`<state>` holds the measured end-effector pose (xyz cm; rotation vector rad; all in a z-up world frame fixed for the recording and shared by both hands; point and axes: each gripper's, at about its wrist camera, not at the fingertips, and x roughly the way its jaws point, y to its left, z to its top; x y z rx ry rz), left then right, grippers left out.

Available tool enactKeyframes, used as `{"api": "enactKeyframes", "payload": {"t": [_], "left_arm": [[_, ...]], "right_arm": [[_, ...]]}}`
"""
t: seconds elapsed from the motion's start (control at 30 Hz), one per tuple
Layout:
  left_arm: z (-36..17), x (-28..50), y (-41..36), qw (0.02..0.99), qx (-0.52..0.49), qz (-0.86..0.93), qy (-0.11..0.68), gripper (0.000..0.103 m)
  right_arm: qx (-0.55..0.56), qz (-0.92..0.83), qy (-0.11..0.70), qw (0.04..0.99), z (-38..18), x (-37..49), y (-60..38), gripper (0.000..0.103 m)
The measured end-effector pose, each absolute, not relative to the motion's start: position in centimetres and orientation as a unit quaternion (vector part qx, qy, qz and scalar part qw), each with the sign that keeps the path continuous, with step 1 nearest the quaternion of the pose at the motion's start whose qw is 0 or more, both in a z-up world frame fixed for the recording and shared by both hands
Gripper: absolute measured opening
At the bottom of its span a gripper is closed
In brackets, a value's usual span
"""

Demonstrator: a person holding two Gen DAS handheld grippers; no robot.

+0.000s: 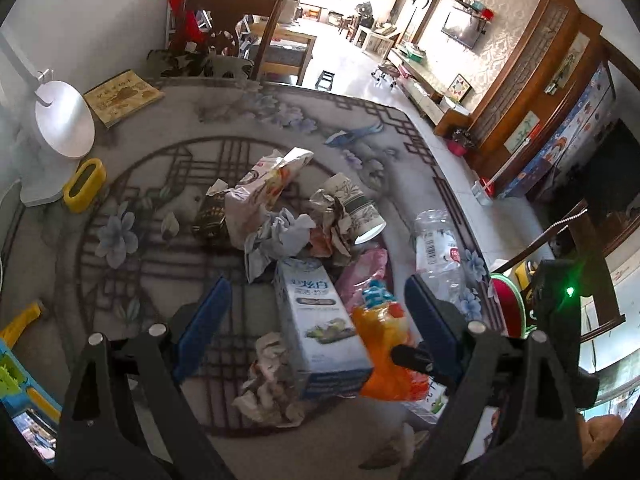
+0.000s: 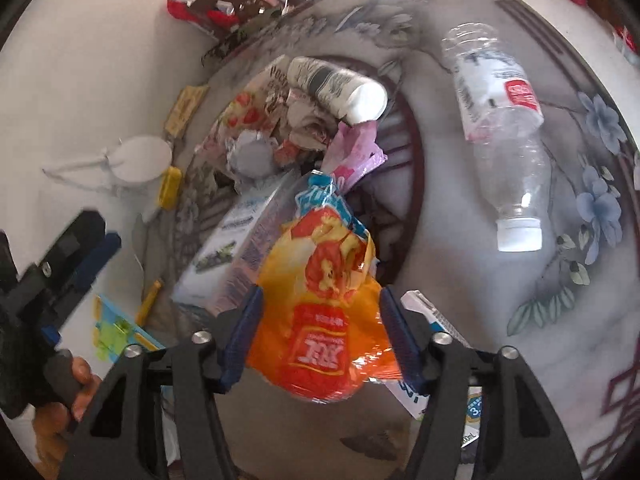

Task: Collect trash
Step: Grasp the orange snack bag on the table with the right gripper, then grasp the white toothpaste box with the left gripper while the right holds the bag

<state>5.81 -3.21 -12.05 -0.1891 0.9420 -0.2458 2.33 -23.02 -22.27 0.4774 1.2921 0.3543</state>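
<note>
The right gripper (image 2: 318, 334) is clasping the orange snack bag (image 2: 324, 320); the left gripper (image 1: 316, 312) is hovering with its jaws spread wide; the trash pile (image 1: 280, 216) at twelve o'clock is awaiting collection.

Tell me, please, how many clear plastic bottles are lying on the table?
1: the clear plastic bottle lies on its side on the table, right of the trash pile, white cap toward the camera. Others could be buried under the pile.

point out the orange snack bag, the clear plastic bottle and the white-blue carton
orange snack bag (image 2: 320, 320): right wrist view, middle of its front.
clear plastic bottle (image 2: 508, 152): right wrist view, mid body.
white-blue carton (image 1: 320, 320): left wrist view, top face.
</note>
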Motion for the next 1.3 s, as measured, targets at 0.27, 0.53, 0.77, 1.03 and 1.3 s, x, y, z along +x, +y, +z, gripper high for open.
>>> {"api": "enactKeyframes", "payload": {"t": [0.27,0.53,0.77,1.03,1.3], "left_arm": [[-14.8,7.0,-4.2,0.865,-0.055,-0.119,0.483,0.087],[-19.1,8.5,-3.6,0.845,-0.01,-0.095,0.526,0.087],[-20.6,9.6,-3.6,0.83,0.063,-0.124,0.54,0.087],[-20.5,9.8,-1.8,0.821,0.083,-0.167,0.539,0.088],[-22.2,9.4,-3.0,0.783,0.149,-0.227,0.559,0.091]], "right_arm": [[0.211,0.176,0.561,0.781,-20.6,0.8,-24.0,0.004],[0.135,0.157,0.549,0.81,-18.5,-0.5,-25.5,0.008],[0.195,0.14,0.558,0.794,-19.7,0.3,-27.4,0.051],[0.19,0.136,0.586,0.776,-21.7,3.1,-25.7,0.063],[0.159,0.141,0.616,0.758,-24.3,4.6,-24.2,0.047]]}}
